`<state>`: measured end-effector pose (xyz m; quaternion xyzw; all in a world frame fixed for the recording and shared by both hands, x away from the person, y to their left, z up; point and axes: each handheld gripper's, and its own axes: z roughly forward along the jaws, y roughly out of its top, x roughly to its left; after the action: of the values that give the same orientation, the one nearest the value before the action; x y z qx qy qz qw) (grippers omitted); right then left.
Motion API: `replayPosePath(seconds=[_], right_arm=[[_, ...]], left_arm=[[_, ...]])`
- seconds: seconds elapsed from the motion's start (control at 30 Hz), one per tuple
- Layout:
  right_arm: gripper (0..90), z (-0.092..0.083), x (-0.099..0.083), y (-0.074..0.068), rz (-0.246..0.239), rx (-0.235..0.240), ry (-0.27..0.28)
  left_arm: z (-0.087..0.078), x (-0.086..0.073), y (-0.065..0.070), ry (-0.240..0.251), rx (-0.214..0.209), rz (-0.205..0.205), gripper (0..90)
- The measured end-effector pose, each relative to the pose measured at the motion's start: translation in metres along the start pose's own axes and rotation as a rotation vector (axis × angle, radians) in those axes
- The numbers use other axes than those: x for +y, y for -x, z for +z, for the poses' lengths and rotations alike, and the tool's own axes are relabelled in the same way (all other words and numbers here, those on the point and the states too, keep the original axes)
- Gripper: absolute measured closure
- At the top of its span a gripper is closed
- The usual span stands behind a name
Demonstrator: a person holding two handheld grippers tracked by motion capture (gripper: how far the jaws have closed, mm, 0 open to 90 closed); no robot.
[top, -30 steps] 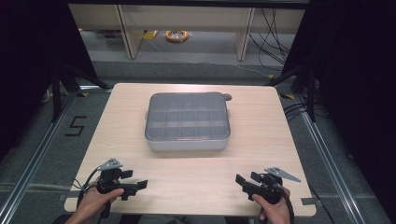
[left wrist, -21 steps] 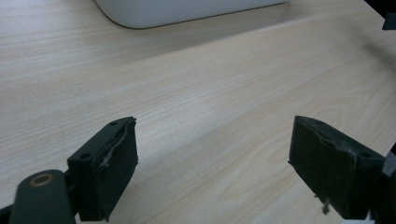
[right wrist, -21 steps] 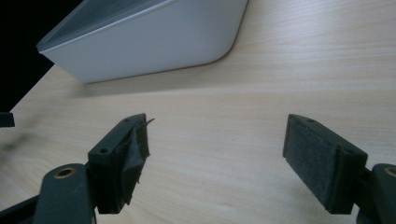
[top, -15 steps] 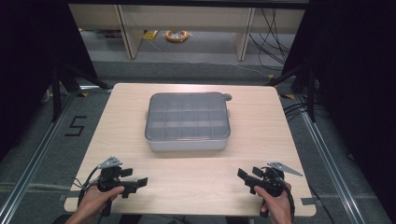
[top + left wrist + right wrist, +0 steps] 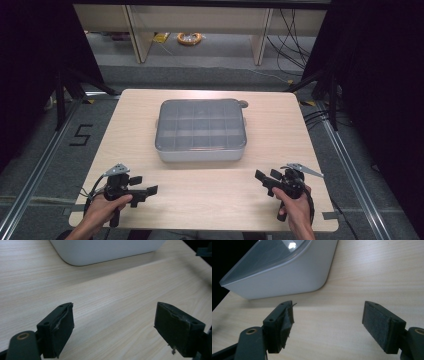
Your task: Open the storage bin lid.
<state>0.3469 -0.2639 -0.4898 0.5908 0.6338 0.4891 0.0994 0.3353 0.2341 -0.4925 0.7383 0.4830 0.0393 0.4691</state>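
Note:
A grey compartment box with a clear lid lies shut in the middle of the light wooden table. Its pale side wall shows ahead in the left gripper view, and its near corner in the right gripper view. My left gripper is held near the table's front left, open, with bare wood between its pads. My right gripper is held near the front right, open too, nothing between its pads. Both point inward, short of the box.
A small round tab sticks out at the box's far right corner. Dark stands flank the table. Beyond the far edge stand shelf legs, cables and a yellow coil on the floor. A "5" mark is on the floor at left.
Both hands have shifted slightly at the front edge. The jaws stay open and the box has not moved.

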Motion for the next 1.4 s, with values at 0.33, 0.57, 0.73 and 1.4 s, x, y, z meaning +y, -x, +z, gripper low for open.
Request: replayPosePath(seconds=[0.33,0.57,0.73,1.4], right_arm=[[25.7,0.022,0.040,-0.002,0.084,0.034,0.016],[25.5,0.034,0.071,-0.002,0.025,0.036,0.052],[23.4,0.051,0.093,-0.003,0.007,0.091,0.062],[22.7,0.092,0.116,0.000,0.098,0.096,0.014]], left_arm=[[0.003,0.044,-0.008,0.066,0.004,0.015,16.1],[0.005,0.073,-0.014,0.106,0.021,0.006,16.5],[0.021,0.094,-0.022,0.097,0.041,-0.026,17.0],[0.059,0.131,-0.043,0.102,0.079,-0.088,16.0]])
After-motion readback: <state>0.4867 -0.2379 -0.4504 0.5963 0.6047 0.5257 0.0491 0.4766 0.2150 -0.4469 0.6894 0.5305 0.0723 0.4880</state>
